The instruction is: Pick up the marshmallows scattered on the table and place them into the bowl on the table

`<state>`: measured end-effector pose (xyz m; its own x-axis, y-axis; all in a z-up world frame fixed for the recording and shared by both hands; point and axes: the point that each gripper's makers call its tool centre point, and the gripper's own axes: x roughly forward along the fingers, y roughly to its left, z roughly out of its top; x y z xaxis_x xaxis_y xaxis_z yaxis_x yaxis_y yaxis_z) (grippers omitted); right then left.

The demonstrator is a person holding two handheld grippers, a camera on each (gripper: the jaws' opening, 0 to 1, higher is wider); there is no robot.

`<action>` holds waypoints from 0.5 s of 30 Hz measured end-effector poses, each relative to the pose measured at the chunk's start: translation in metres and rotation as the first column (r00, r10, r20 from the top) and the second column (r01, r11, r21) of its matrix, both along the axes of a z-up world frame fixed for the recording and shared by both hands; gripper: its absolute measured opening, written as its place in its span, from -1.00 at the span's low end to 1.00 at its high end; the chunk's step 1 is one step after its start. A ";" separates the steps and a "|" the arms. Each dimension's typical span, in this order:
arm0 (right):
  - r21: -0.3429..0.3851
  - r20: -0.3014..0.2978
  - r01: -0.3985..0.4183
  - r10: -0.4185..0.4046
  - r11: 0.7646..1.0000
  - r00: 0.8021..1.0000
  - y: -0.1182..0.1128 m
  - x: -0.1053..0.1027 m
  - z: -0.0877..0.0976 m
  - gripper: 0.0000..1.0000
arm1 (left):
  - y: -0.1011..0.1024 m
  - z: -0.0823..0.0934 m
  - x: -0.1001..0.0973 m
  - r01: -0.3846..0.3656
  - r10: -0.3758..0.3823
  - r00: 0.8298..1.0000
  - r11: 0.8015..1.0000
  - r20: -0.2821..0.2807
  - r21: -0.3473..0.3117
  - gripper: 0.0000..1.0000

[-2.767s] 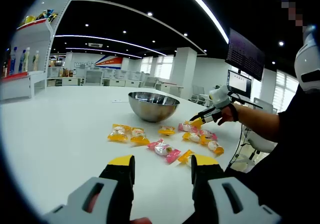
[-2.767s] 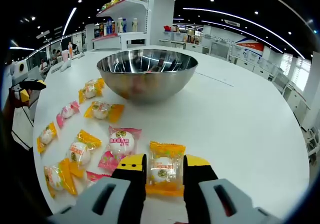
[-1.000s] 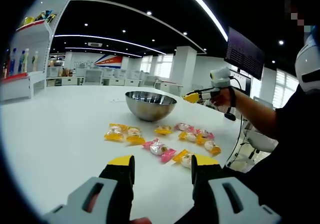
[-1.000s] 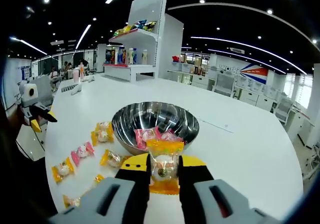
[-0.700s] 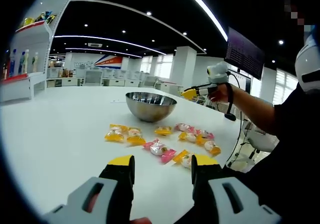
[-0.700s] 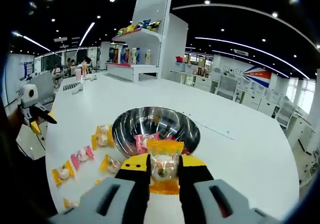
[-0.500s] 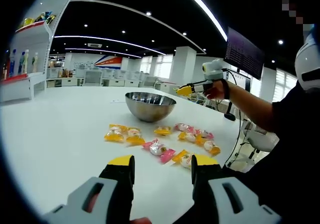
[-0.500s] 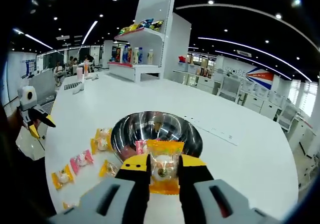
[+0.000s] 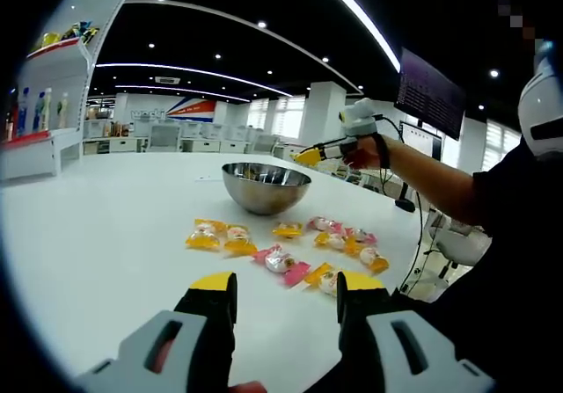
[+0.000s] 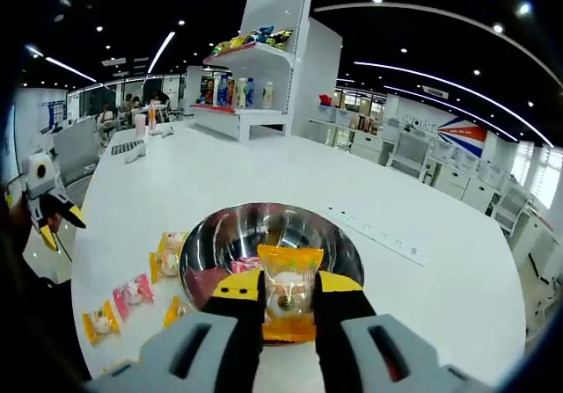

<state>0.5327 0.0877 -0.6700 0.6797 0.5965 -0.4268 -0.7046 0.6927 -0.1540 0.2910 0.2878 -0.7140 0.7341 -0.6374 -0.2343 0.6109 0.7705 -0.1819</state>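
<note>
1. My right gripper (image 10: 283, 303) is clamped on an orange-wrapped marshmallow (image 10: 287, 298). The packet stands upright between the yellow-tipped jaws, with its top edge above the tips.
2. In the right gripper view the steel bowl (image 10: 215, 239) lies directly beyond and below the held packet. At least one pink-wrapped piece (image 10: 247, 264) is already inside it, just left of the jaw tips.
3. In the left gripper view the right gripper (image 9: 310, 156) hangs in the air above the right rim of the bowl (image 9: 265, 189), held by a hand (image 9: 362, 151). I can't make out the packet from that side.
4. My left gripper (image 9: 287, 292) has its jaws apart and nothing between them. It hovers low over the near part of the white table (image 9: 106, 226).
5. The scattered marshmallows (image 9: 281, 259) lie on the table between my left gripper and the bowl:
   - an orange pair (image 9: 220, 237) to the left
   - a single orange one (image 9: 289, 229) near the bowl
   - a pink one mid-row
   - a pink and orange cluster (image 9: 347, 242) to the right
   - one orange packet (image 9: 325, 277) just beyond my right jaw tip
6. In the right gripper view more packets lie left of the bowl: an orange one (image 10: 167, 252) just beside its wall, then a pink one (image 10: 132, 294) and an orange one (image 10: 98, 323) nearer me.
7. The left gripper (image 10: 48, 207) shows at the far left of that view, well apart from the bowl, jaws spread.
8. A white shelf unit (image 10: 255, 85) holding bottles and snack packs stands far behind the table.
</note>
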 end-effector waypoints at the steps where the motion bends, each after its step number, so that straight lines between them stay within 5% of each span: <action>1: -0.002 -0.002 -0.001 0.001 1.000 1.000 0.002 0.001 0.000 -0.55 | 0.000 0.000 0.000 0.001 -0.001 1.000 1.000 0.000 0.000 -0.08; 15: -0.037 -0.028 -0.001 0.000 0.999 1.000 0.016 0.026 -0.010 -0.55 | 0.003 0.006 -0.004 -0.006 0.006 1.000 1.000 0.009 0.004 -0.08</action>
<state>0.5591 0.1033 -0.6803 0.6668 0.5805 -0.4673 -0.7096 0.6861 -0.1602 0.2871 0.2904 -0.7082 0.7397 -0.6322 -0.2305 0.6081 0.7747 -0.1734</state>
